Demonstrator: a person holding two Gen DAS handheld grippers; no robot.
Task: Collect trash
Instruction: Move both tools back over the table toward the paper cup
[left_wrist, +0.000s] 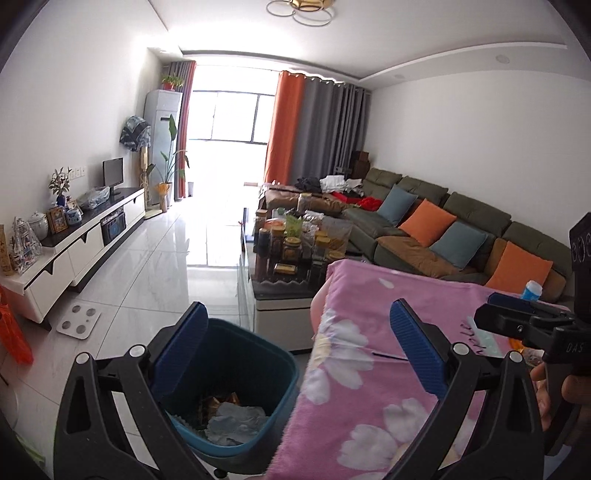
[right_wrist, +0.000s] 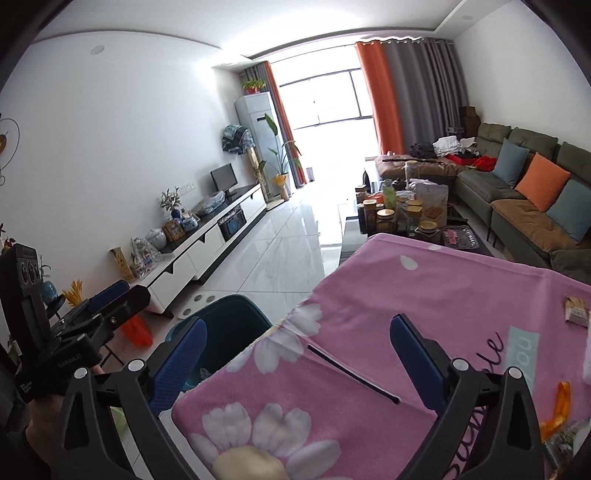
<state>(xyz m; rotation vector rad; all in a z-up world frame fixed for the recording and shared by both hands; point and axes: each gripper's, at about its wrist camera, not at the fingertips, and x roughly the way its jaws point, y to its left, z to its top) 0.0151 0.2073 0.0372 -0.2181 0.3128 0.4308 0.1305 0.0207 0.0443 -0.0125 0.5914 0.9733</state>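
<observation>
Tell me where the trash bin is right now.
The teal trash bin stands on the floor against the left edge of the pink floral cloth, low in the left wrist view, paper scraps inside.

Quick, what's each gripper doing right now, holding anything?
Left gripper: open, fingers wide apart, holding nothing.
Right gripper: open, fingers wide apart, holding nothing.

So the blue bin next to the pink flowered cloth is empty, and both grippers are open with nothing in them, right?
Not quite: the blue bin already holds crumpled paper and wrappers, as the left wrist view shows. The rest stands: it sits beside the pink flowered cloth, and the left gripper and right gripper are open, holding nothing.
</observation>
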